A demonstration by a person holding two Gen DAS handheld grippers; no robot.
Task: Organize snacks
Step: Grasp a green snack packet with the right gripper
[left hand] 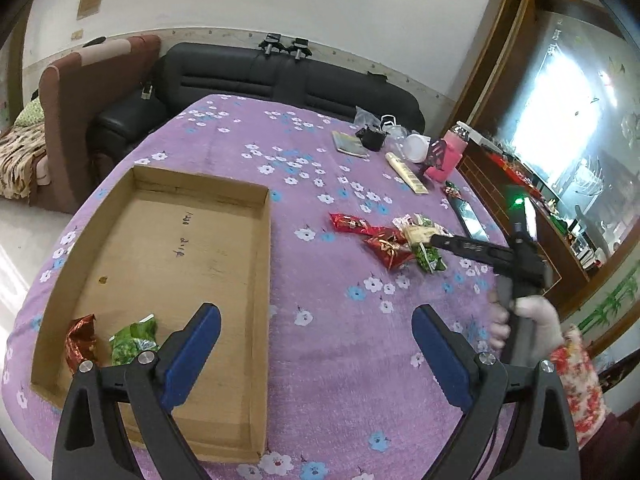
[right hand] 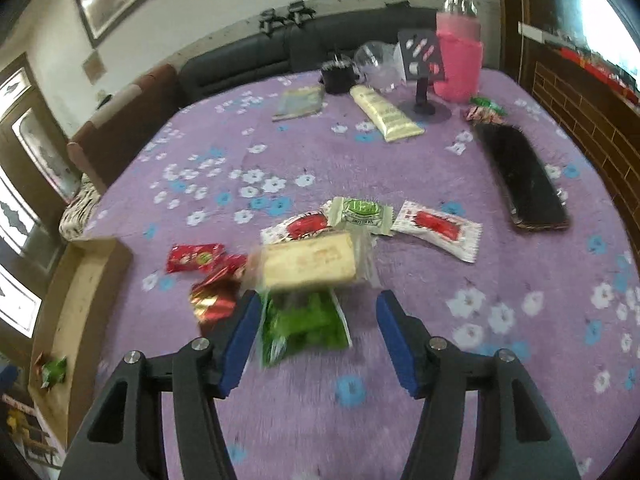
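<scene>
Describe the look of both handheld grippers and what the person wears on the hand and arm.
Both the left gripper and right gripper have black angular frames with silver pivot screws and blue ridged finger pads. Seen from the left, the right one's body carries a green light. The hand wears a white glove, over a red floral sleeve.

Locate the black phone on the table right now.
In the right wrist view the black phone lies flat at the right side of the purple tablecloth, just beyond the white-and-red snack packet and near the pink bottle.
</scene>
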